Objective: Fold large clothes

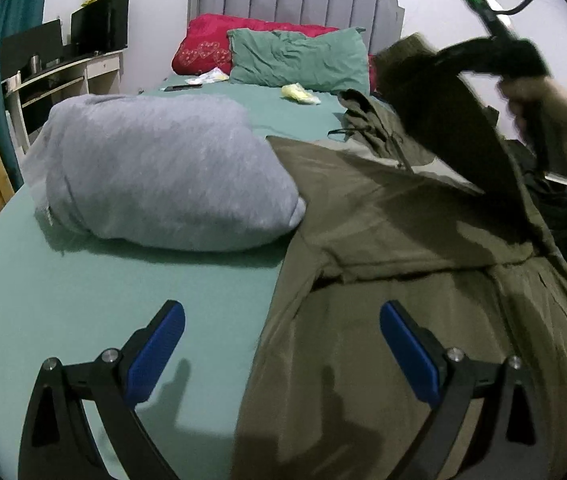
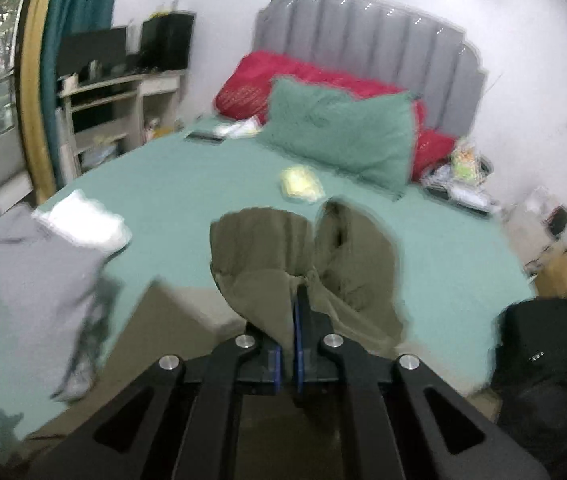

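An olive-green jacket [image 1: 395, 240] lies spread on the green bed sheet [image 1: 83, 300] at the right. My left gripper [image 1: 281, 344] is open and empty, low over the jacket's left edge, with one blue pad [image 1: 155, 352] over the sheet and the other over the fabric. My right gripper [image 2: 293, 304] is shut on a bunched part of the olive jacket [image 2: 267, 252] and holds it lifted above the bed. In the left wrist view the right gripper [image 1: 495, 56] shows at the upper right, raised, with fabric hanging from it.
A folded grey garment [image 1: 163, 172] lies on the bed left of the jacket. A green pillow [image 1: 299, 60] and a red pillow [image 1: 203, 44] rest against the grey headboard. A small yellow item [image 1: 299, 94] and a phone [image 1: 182, 87] lie near them. A dark bag [image 2: 543, 352] sits at the right.
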Available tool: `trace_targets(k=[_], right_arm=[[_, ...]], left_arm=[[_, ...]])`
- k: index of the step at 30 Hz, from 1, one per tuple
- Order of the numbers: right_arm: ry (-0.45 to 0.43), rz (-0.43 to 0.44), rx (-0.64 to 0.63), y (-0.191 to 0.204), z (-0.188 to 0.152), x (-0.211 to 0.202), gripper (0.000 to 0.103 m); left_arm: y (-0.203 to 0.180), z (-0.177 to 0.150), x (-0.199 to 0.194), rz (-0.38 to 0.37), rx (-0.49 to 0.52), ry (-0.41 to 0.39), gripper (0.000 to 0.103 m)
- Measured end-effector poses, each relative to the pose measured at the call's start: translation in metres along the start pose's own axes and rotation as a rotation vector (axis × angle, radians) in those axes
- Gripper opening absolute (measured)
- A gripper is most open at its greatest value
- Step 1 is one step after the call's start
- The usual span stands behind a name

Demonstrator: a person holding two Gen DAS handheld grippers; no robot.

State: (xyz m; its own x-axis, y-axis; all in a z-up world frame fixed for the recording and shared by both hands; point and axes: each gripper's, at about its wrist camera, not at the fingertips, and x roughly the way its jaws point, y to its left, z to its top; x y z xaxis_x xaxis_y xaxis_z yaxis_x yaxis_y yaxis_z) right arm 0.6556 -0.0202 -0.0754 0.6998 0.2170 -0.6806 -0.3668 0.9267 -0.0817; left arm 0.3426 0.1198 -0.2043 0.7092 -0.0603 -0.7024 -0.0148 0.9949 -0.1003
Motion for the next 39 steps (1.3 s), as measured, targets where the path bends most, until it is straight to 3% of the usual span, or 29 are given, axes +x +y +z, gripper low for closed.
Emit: trace_targets(k=[5,8,11,13,14,15,16,21,27,29,33,39], right_arm=[[0.129,0.191,0.145,0.059,-0.066,0.043,0.013],[0.237,0.238,0.22,0.077,-0.104,0.058,0.019],[0.287,0.274,0.211,0.085,-0.121,0.058,0.024],[0.322,0.29,0.193,0.087,-0.127,0.056,0.038],[0.334,0.332,0.2,0.083,-0.129,0.051,0.071],[0.338,0.365,0.203,0.082,-0.131,0.047,0.096],[0.322,0.378,0.195,0.08,-0.13,0.039,0.1],[0.297,0.364,0.127,0.061,-0.127,0.018,0.1],[0.164,0.213,0.133,-0.011,-0.093,0.021,0.1],[0.14,0.161,0.157,-0.041,-0.08,0.031,0.099],[0.118,0.084,0.175,-0.086,-0.05,0.065,0.081],[0.081,-0.01,0.223,-0.143,-0.026,0.119,0.08]], left_arm=[[0.016,0.003,-0.006,-0.01,-0.053,-0.002,0.098],[0.021,0.005,-0.011,-0.025,-0.075,-0.008,0.098],[0.022,0.006,-0.013,-0.034,-0.083,-0.004,0.098],[0.022,0.006,-0.013,-0.042,-0.093,0.001,0.098],[0.023,0.008,-0.013,-0.045,-0.099,0.0,0.098],[0.023,0.009,-0.014,-0.045,-0.103,-0.003,0.098],[0.022,0.011,-0.014,-0.046,-0.105,-0.006,0.098],[0.022,0.02,-0.011,-0.018,-0.11,-0.011,0.098],[0.041,0.031,0.008,0.056,-0.179,0.018,0.098],[0.043,0.031,0.016,0.079,-0.175,0.022,0.098],[0.046,0.027,0.047,0.112,-0.166,0.086,0.098],[0.048,0.03,0.083,0.146,-0.213,0.17,0.098]])
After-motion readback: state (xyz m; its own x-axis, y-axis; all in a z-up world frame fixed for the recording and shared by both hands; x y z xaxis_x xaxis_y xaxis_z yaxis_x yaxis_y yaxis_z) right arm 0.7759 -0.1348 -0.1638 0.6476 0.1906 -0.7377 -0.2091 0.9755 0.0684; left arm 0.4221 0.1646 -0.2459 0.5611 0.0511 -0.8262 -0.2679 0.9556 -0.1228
